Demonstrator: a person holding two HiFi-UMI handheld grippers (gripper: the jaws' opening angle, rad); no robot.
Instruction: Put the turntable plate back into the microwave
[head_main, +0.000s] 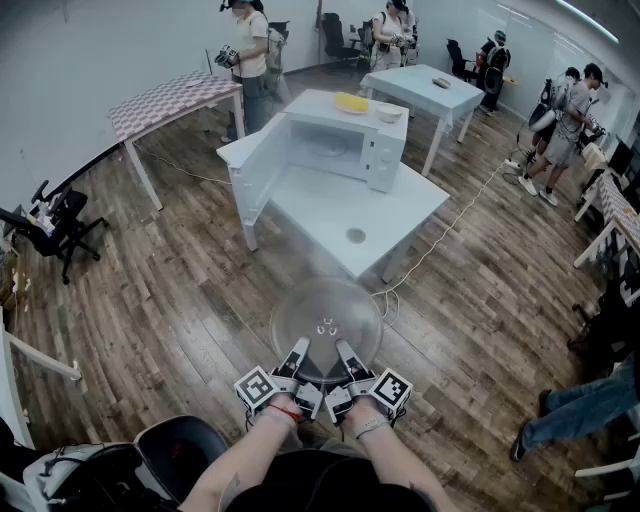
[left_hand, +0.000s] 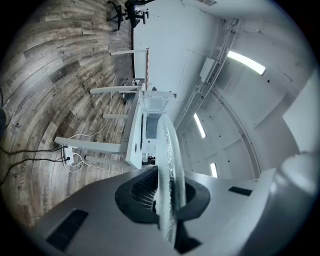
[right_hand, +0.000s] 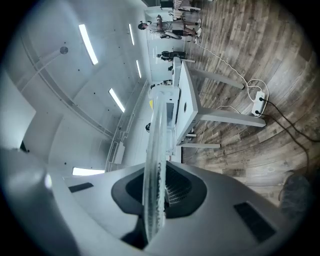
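A clear glass turntable plate hangs level over the floor, short of the white table. Both grippers grip its near rim: my left gripper and my right gripper, each shut on the glass. In the left gripper view the plate stands edge-on between the jaws of the left gripper; the right gripper view shows the plate the same way in the right gripper. The white microwave stands on the table with its door swung open to the left; its cavity looks bare.
A round ring lies on the table in front of the microwave. A white cable runs across the wooden floor. Other tables and several people stand at the back and right. A black office chair is at left, another seat near my feet.
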